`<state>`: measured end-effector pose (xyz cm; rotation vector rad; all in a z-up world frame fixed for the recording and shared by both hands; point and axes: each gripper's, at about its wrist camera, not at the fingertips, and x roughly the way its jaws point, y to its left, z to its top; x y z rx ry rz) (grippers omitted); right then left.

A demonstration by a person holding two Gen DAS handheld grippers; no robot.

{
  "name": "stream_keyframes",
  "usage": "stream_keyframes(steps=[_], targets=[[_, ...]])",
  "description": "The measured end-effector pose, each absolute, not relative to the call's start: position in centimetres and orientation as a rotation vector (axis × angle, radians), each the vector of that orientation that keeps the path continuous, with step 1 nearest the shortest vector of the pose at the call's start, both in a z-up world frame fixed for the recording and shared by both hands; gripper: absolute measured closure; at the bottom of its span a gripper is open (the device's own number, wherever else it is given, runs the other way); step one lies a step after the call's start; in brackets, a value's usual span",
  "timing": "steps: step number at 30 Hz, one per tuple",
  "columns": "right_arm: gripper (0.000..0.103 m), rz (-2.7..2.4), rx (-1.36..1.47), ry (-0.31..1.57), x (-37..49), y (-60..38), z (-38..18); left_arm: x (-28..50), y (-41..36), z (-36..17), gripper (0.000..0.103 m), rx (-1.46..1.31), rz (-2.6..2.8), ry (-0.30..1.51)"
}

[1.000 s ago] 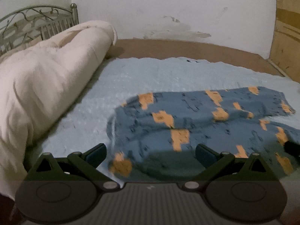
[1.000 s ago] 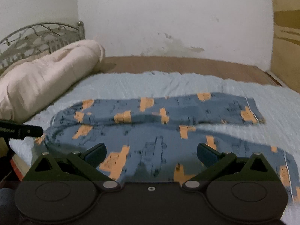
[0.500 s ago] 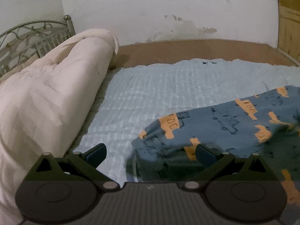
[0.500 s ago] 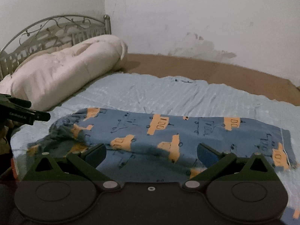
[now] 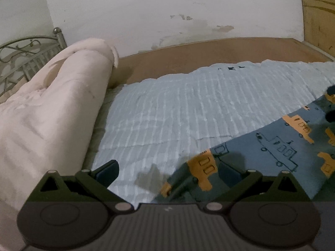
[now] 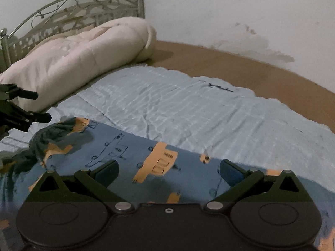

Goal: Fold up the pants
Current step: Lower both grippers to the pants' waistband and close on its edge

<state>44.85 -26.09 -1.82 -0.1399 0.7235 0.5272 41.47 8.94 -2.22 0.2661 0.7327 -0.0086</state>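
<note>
The blue pants (image 6: 129, 152) with orange truck prints lie in a long strip on the light blue blanket (image 6: 188, 113). Their left end is bunched up in a dark rumpled heap (image 6: 54, 133). My right gripper (image 6: 168, 171) hovers open low over the middle of the pants, with nothing between its fingers. My left gripper (image 5: 167, 171) is open too. Its right finger (image 5: 229, 170) is over the end of the pants (image 5: 272, 146) and its left finger over bare blanket. In the right wrist view the left gripper (image 6: 23, 108) shows at the far left, just beside the bunched end.
A rolled cream duvet (image 5: 52, 117) lies along the left side of the bed, in front of a metal headboard (image 6: 69, 10). A brown board (image 5: 209, 52) runs along the white wall behind the blanket. A wooden panel (image 5: 318, 12) stands at the far right.
Both grippers have swung left and come lower and closer to the pants. The pants showed two legs side by side a second ago and now lie as one strip. Both grippers stayed open.
</note>
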Motion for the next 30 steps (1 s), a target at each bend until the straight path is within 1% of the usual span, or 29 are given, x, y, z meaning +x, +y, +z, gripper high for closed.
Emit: stream_keyframes(steps=[5, 11, 13, 16, 18, 19, 22, 23, 24, 25, 26, 27, 28, 29, 30], targets=[[0.001, 0.546, -0.186, 0.772, 48.8, -24.8, -2.5, 43.6, 9.2, -3.0, 0.001, 0.288, -0.106, 0.722], [0.001, 0.602, -0.245, 0.853, 52.9, -23.8, -3.8, 47.0, 9.9, -5.1, 0.001, 0.339, -0.204, 0.803], [0.004, 0.613, -0.255, 0.879, 53.9, -23.7, -4.4, 47.9, 10.4, -5.6, 0.001, 0.309, -0.231, 0.825], [0.013, 0.638, -0.267, 0.925, 55.3, -23.7, -5.6, 49.0, 11.2, -6.1, 0.001, 0.248, -0.258, 0.867], [0.019, 0.678, -0.262, 0.946, 55.7, -23.6, -6.1, 49.4, 11.5, -6.4, 0.007, 0.227, -0.268, 0.894], [0.02, 0.702, -0.264, 0.958, 55.8, -23.5, -6.4, 49.5, 11.6, -6.5, 0.013, 0.227, -0.274, 0.906], [0.02, 0.751, -0.296, 0.975, 55.5, -22.9, -6.9, 49.7, 11.5, -6.9, 0.022, 0.232, -0.281, 0.934], [0.023, 0.759, -0.303, 0.979, 55.4, -22.8, -7.0, 49.6, 11.3, -7.0, 0.026, 0.233, -0.284, 0.94], [0.027, 0.76, -0.311, 0.981, 55.2, -22.7, -7.2, 49.5, 11.2, -7.1, 0.028, 0.233, -0.288, 0.944], [0.029, 0.764, -0.312, 0.98, 55.1, -22.7, -7.2, 49.5, 11.1, -7.2, 0.032, 0.23, -0.291, 0.95], [0.034, 0.767, -0.313, 0.98, 55.0, -22.7, -7.2, 49.4, 11.0, -7.3, 0.04, 0.227, -0.297, 0.955], [0.041, 0.765, -0.317, 0.977, 54.8, -22.6, -7.2, 49.3, 10.9, -7.3, 0.044, 0.225, -0.303, 0.959], [0.045, 0.762, -0.323, 0.974, 54.7, -22.6, -7.2, 49.2, 10.8, -7.3, 0.052, 0.224, -0.311, 0.963], [0.054, 0.759, -0.327, 0.973, 54.7, -22.6, -7.1, 49.1, 10.7, -7.2, 0.062, 0.222, -0.317, 0.967], [0.063, 0.752, -0.331, 0.969, 54.7, -22.6, -7.0, 49.1, 10.6, -7.2, 0.068, 0.219, -0.314, 0.974]])
